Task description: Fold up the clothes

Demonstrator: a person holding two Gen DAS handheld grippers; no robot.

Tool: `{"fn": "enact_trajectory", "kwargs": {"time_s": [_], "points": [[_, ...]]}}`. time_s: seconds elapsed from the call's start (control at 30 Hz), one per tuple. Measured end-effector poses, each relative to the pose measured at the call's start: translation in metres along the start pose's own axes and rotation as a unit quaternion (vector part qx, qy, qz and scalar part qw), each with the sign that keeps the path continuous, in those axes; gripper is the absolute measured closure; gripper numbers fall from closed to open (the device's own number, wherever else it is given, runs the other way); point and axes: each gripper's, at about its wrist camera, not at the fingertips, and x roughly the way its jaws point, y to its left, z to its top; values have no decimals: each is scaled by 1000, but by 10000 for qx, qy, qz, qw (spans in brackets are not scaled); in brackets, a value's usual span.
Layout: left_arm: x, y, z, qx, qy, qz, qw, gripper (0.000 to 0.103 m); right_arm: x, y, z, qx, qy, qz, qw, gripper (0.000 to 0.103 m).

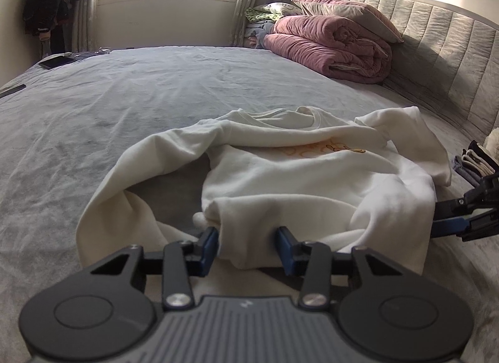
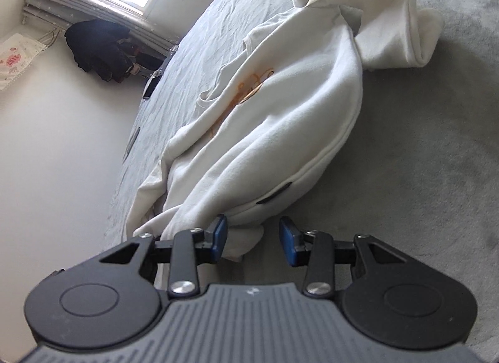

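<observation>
A white sweatshirt [image 1: 296, 175] with an orange print lies rumpled on the grey bed [image 1: 124, 97], front up, sleeves bunched. My left gripper [image 1: 248, 246] is open, its blue pads on either side of a fold of the hem. My right gripper [image 2: 252, 239] is open at the sweatshirt's [image 2: 274, 107] lower corner, a bit of cloth between the pads. The right gripper also shows in the left wrist view [image 1: 467, 216], at the garment's right edge.
A folded pink quilt [image 1: 330, 47] and pillow lie at the head of the bed by the padded headboard [image 1: 452, 60]. A phone [image 1: 54, 61] lies at the far left edge. Folded clothes [image 1: 474, 163] sit at the right. Dark clothes [image 2: 99, 47] hang near the window.
</observation>
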Motion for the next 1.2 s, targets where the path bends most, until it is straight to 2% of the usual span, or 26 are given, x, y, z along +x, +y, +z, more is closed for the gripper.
{"fn": "enact_trajectory", "kwargs": {"time_s": [0.1,0.23,0.27,0.33,0.47,0.6,0.7,0.9,1.07,1.17,1.2], "points": [[1,2,0,-69,49,-12,10000,78,0,6,-2,-248,46,15,9997,61],[-1,8,2,-342,72,-133,9993,85,9,12,-10,-624,161,-284,9975,63],[-3,10,3,-470,80,-205,9987,86,12,13,-12,-727,164,-378,9965,74],[-6,16,4,-724,96,-348,9967,87,8,21,-14,-1001,61,-337,9944,89],[-11,28,7,-1231,128,-634,9903,88,-24,35,-4,-1304,-464,172,9902,91],[-17,39,10,-1733,160,-917,9804,88,-55,34,8,-1126,-839,452,9891,91],[-19,42,8,-2033,254,-1092,9727,89,-73,24,15,-857,-1081,424,9895,92],[-32,36,8,-2268,160,-1262,9656,89,-93,11,4,-518,-1474,277,9873,92],[-54,29,1,-2414,-2,-1239,9625,91,-109,2,-5,-308,-1704,173,9847,93],[-69,27,-5,-2658,-120,-1293,9552,96,-127,-3,-5,-154,-1985,304,9795,93],[-74,27,-8,-2754,-170,-1354,9516,101,-134,-4,-4,-116,-2060,366,9778,93]]}}
